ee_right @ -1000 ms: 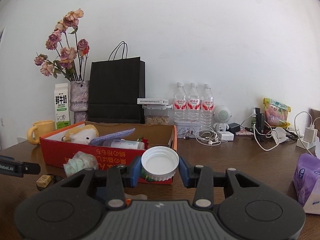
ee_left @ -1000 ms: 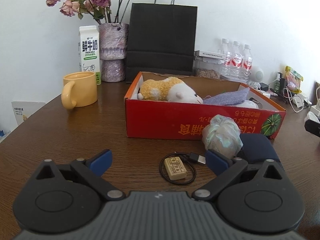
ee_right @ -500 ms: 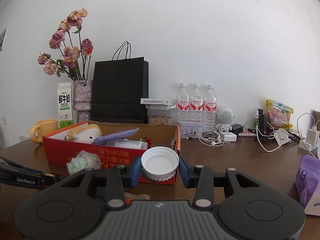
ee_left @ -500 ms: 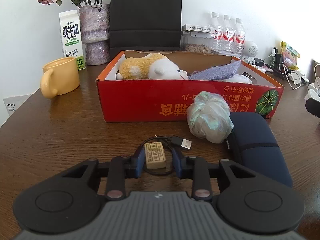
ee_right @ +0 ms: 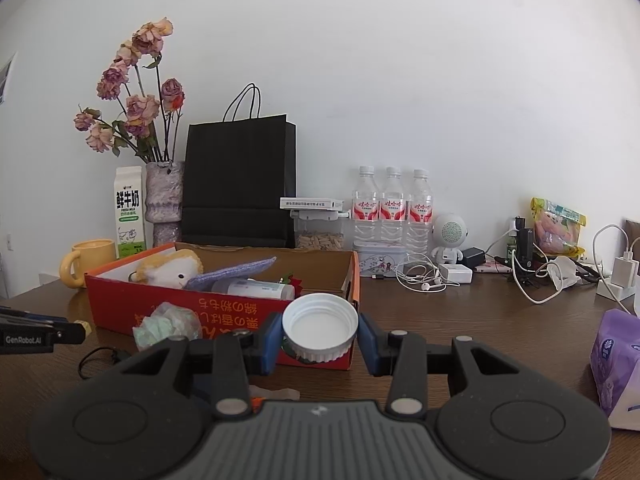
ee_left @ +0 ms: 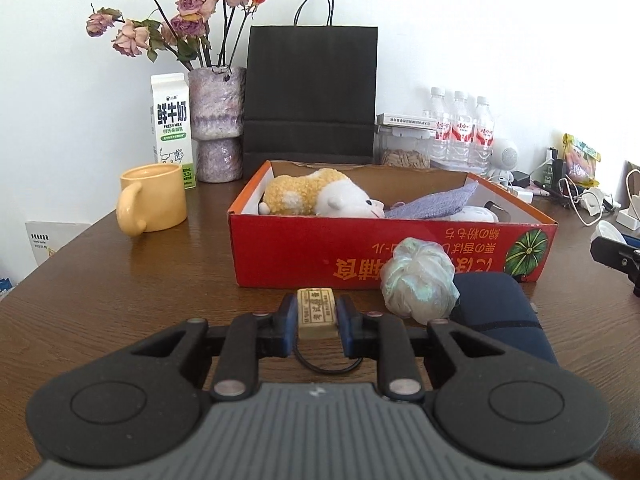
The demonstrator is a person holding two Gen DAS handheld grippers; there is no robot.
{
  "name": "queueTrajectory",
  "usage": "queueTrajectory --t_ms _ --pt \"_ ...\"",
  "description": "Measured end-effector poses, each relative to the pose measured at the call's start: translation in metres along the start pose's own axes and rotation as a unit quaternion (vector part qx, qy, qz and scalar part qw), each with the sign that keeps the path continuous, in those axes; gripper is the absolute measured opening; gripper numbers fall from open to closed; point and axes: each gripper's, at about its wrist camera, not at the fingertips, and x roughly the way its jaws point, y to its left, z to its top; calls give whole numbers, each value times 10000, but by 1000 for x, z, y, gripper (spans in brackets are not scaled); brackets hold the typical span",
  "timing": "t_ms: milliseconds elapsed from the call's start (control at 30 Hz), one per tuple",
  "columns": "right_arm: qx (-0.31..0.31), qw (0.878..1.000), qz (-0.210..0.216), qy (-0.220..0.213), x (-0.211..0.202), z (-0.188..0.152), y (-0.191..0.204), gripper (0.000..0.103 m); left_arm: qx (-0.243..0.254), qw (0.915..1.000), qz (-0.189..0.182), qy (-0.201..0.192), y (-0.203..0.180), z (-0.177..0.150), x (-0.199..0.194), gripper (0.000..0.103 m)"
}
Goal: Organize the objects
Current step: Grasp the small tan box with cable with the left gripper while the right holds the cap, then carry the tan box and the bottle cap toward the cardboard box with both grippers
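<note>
We take this for a lived-in home: a brown wooden tabletop (ee_left: 120, 288) against a white wall carries dried roses in a vase (ee_left: 216, 124), a milk carton (ee_left: 171, 120), a yellow mug (ee_left: 154, 198), water bottles (ee_right: 392, 204) and tangled chargers (ee_right: 536, 276) at two o'clock.

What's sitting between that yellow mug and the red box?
Nothing: in the left wrist view, only bare table lies between the yellow mug and the red box.

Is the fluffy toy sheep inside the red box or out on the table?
Inside. The toy sheep lies on its side within the red box, its body behind the box's front wall, beside a purple cloth.
</note>
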Motion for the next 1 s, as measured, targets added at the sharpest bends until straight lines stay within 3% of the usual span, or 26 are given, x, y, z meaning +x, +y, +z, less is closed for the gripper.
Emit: queueTrajectory --t_ms 500,700,1000 --pt "-12 9999 85 -145 -2 3 2 39 27 9997 -126 -202 -5 4 -6 22" --pt "-26 9989 331 -331 9 24 11 39 10 9989 -361 -291 -15 28 -2 22" --pt "-146 9983 473 -307 62 57 32 39 65 9978 -390 -529 -35 69 25 22"
